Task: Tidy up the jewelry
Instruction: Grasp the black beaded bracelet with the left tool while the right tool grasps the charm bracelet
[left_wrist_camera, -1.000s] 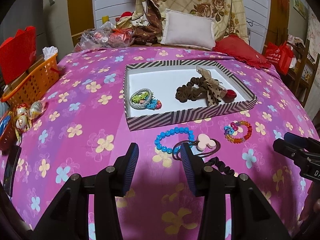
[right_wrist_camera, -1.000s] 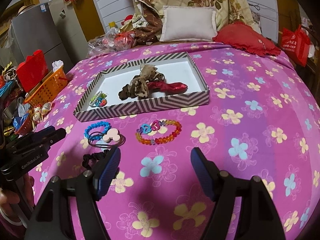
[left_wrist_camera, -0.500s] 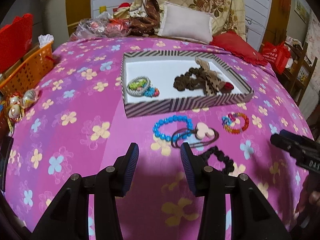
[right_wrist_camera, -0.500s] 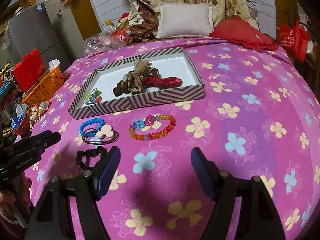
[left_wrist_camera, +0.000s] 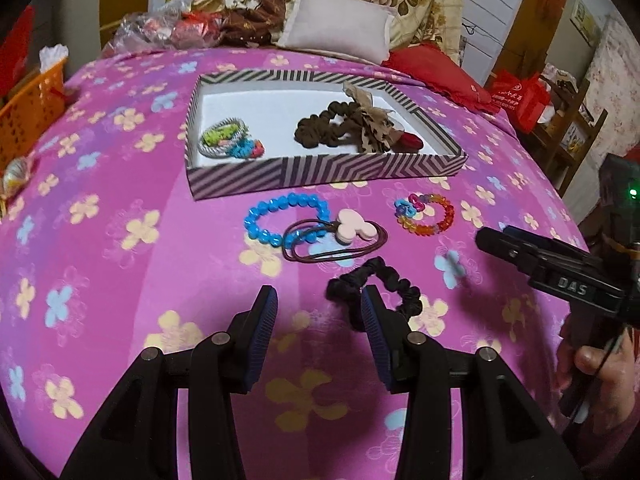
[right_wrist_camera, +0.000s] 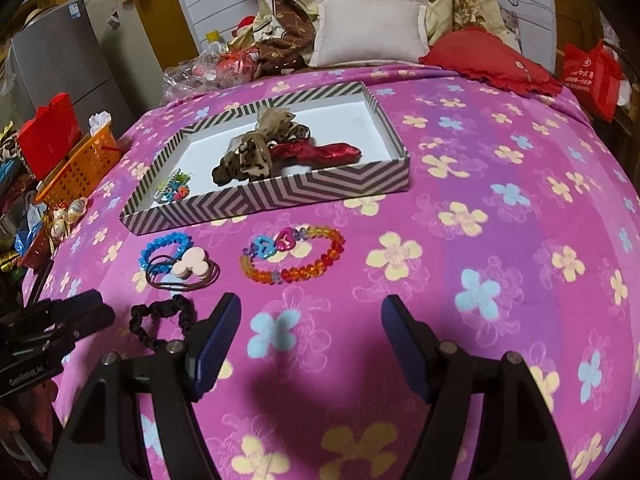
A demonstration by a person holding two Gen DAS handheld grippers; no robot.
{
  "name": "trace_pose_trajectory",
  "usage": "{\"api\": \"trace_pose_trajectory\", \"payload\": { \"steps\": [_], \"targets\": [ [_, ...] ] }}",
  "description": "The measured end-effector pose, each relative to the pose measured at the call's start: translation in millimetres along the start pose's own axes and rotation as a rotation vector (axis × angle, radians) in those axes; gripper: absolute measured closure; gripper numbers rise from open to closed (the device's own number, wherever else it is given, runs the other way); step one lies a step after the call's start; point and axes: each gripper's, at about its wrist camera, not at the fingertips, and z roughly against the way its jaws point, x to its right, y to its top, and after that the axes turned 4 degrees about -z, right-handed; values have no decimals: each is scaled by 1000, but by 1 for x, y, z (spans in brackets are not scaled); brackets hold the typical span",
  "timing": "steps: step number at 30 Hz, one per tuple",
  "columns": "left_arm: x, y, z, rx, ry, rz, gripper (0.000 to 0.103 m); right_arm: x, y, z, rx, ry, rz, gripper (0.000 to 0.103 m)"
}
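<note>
A striped box [left_wrist_camera: 320,170] [right_wrist_camera: 280,196] lies on the pink flowered bedspread and holds brown scrunchies [left_wrist_camera: 340,126], a red one [right_wrist_camera: 320,153] and small bands [left_wrist_camera: 228,144]. In front of it lie a blue bead bracelet [left_wrist_camera: 288,208] [right_wrist_camera: 164,246], a brown hair tie with a pink mouse-shaped charm [left_wrist_camera: 354,230] [right_wrist_camera: 192,266], a multicolour bead bracelet [left_wrist_camera: 426,214] [right_wrist_camera: 292,254] and a black scrunchie [left_wrist_camera: 376,284] [right_wrist_camera: 162,320]. My left gripper [left_wrist_camera: 318,306] is open and empty, just left of the black scrunchie. My right gripper [right_wrist_camera: 310,314] is open and empty, below the multicolour bracelet.
An orange basket [right_wrist_camera: 80,164] and cluttered items stand at the bed's left edge. Pillows [right_wrist_camera: 370,26] and bedding are piled at the head. A red bag [right_wrist_camera: 588,76] hangs at the right. The right gripper's body shows in the left wrist view [left_wrist_camera: 552,264].
Both grippers have drawn back toward me, away from the box. The black scrunchie now shows fully beside the left gripper's right finger. Both stay open.
</note>
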Motion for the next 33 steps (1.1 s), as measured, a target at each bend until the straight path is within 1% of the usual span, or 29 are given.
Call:
{"api": "trace_pose_trajectory", "payload": {
  "steps": [9,11,12,13,15,16,18,20,21,22,23,25,26,27,28,29,30,31,33],
  "targets": [
    [4,1,-7,-12,-17,5,65,-2,28,-32,-15,-18,57,28],
    [5,1,-11,-23,-23,6,65,-4,32,-40,-22,-39,82,32],
    [6,1,-13,-26,-26,3,65,-4,33,-46,-32,-45,94,40],
    [7,1,-14,-27,-28,0,65,-4,35,-51,-41,-46,98,45],
    [11,0,-16,-30,-35,-12,65,-3,35,-59,-51,-46,104,48],
    [12,0,-17,-33,-37,-15,65,-4,36,-60,-35,-50,116,48],
    [13,-1,-20,-40,-39,-15,65,-7,35,-61,-32,-63,138,49],
    [14,-1,-25,-51,-35,-17,65,-11,32,-61,-19,-89,169,52],
    [14,-1,-27,-55,-32,-20,65,-14,28,-60,-4,-116,201,56],
    [15,-1,-29,-57,-30,-24,65,-15,26,-59,-1,-110,207,64],
    [17,-1,-31,-59,-26,-28,65,-15,26,-58,-1,-106,204,68],
    [20,-2,-36,-69,-22,-38,65,-15,24,-55,5,-114,209,87],
    [21,-2,-38,-74,-21,-42,65,-15,24,-55,4,-114,211,90],
    [24,-3,-38,-55,-21,-55,65,-15,23,-54,3,-115,214,93],
    [25,-4,-38,-54,-31,-64,66,-15,21,-52,1,-116,218,94],
    [27,-4,-39,-50,-37,-73,72,-15,20,-51,2,-113,218,94],
    [27,-5,-40,-45,-41,-79,82,-14,17,-49,4,-106,215,94],
    [26,-4,-42,-55,-44,-79,97,-13,15,-46,10,-99,211,94],
    [21,-3,-43,-58,-70,-51,98,-10,12,-39,24,-82,191,94]
  ]
}}
